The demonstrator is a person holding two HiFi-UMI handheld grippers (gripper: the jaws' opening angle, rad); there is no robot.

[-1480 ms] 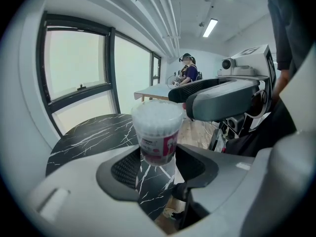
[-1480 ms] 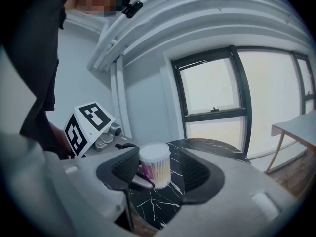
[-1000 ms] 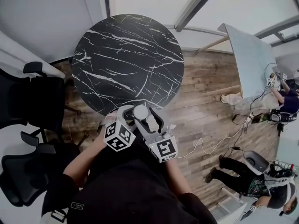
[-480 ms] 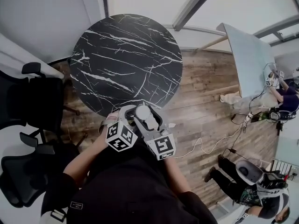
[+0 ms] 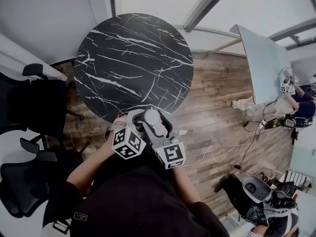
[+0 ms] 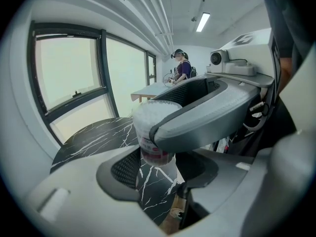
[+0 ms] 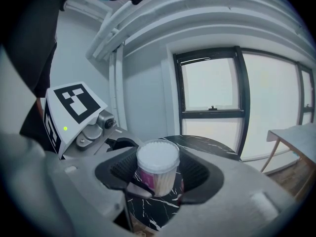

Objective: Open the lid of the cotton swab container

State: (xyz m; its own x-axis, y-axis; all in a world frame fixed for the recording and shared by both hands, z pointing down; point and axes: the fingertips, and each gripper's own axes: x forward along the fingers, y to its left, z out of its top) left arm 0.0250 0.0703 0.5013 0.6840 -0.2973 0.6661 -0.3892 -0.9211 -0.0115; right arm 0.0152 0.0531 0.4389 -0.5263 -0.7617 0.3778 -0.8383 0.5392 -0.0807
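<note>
The cotton swab container [image 7: 157, 174] is a small clear tub with a white round lid [image 5: 150, 117] and a pink label, held in the air in front of the person. My left gripper [image 6: 158, 168] is shut on its lower body, and one of its fingertips [image 7: 138, 189] shows at the tub's base in the right gripper view. My right gripper [image 7: 159, 168] is shut on the lid [image 7: 158, 157], a pad on each side. In the left gripper view one right jaw crosses the front of the lid [image 6: 148, 116]. The lid sits on the tub.
A round black marble table [image 5: 133, 63] lies just beyond the grippers, over a wood floor [image 5: 217, 112]. Black office chairs [image 5: 34, 107] stand at the left. A grey desk [image 5: 264, 63] is at the right, with cables on the floor and people near it.
Both grippers and the container keep their place. A person at the lower right of the head view has moved further down and right.
</note>
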